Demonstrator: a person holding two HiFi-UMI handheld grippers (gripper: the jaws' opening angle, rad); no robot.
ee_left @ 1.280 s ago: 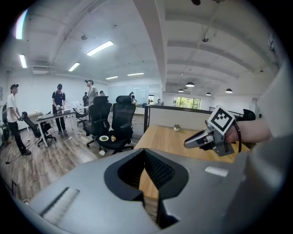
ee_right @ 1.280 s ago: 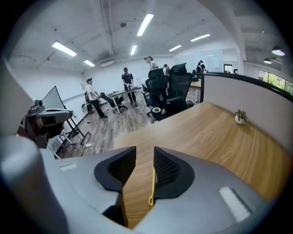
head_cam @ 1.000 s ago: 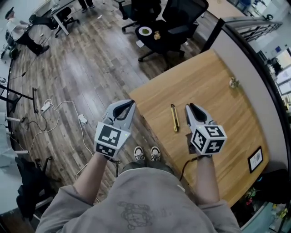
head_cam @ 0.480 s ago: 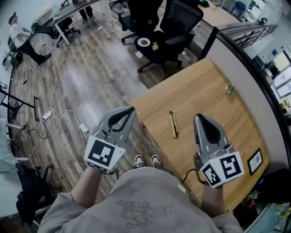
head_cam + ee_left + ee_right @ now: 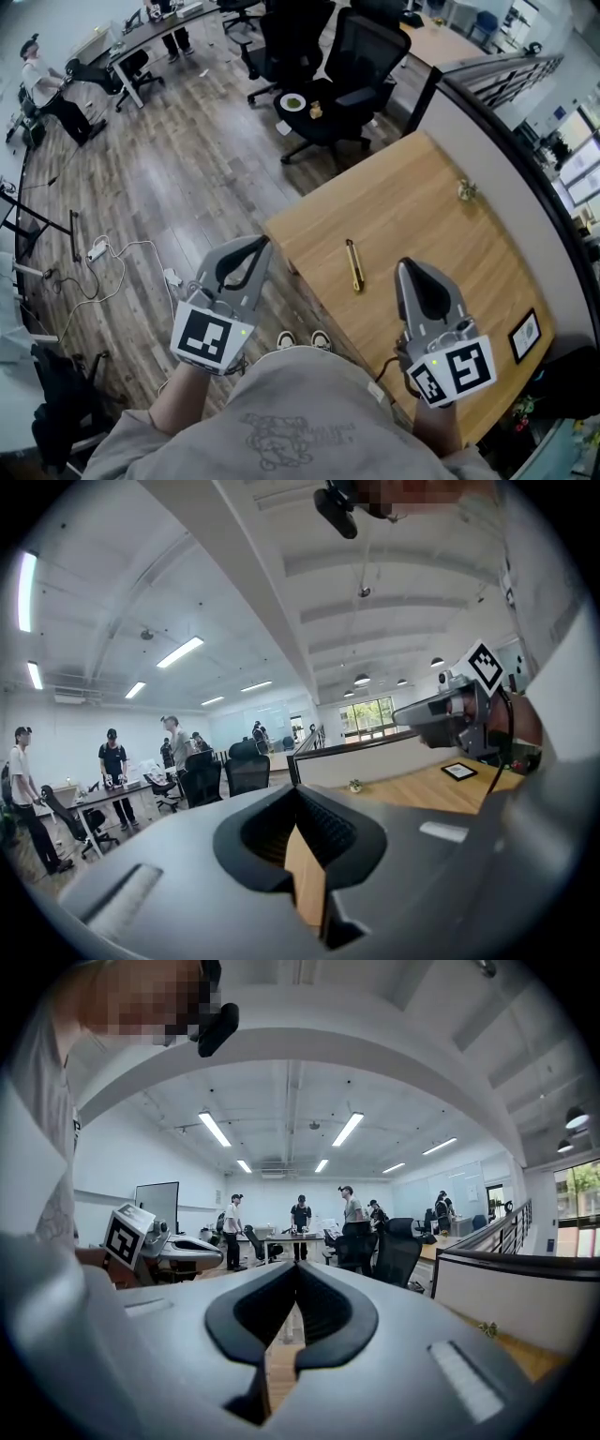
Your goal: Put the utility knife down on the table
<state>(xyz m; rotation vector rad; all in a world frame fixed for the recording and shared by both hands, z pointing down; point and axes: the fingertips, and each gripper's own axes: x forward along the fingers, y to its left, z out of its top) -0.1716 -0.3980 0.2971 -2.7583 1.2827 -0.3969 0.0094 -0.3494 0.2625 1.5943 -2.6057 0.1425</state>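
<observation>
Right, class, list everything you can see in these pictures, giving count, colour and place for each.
table: one, light wood, right side of the head view
utility knife: one, yellow and black, lying on the table near its left edge
framed card: one, black frame, table's near right corner
small ornament: one, pale, table's far side
office chairs: at least two, black, beyond the table
plate: one, white, on a chair seat
cables: white, on the floor at left
shoes: two, pale-toed, beside the table
left gripper: grey, shut, empty, over the floor
right gripper: grey, over the table, jaws just closed, nothing between them
</observation>
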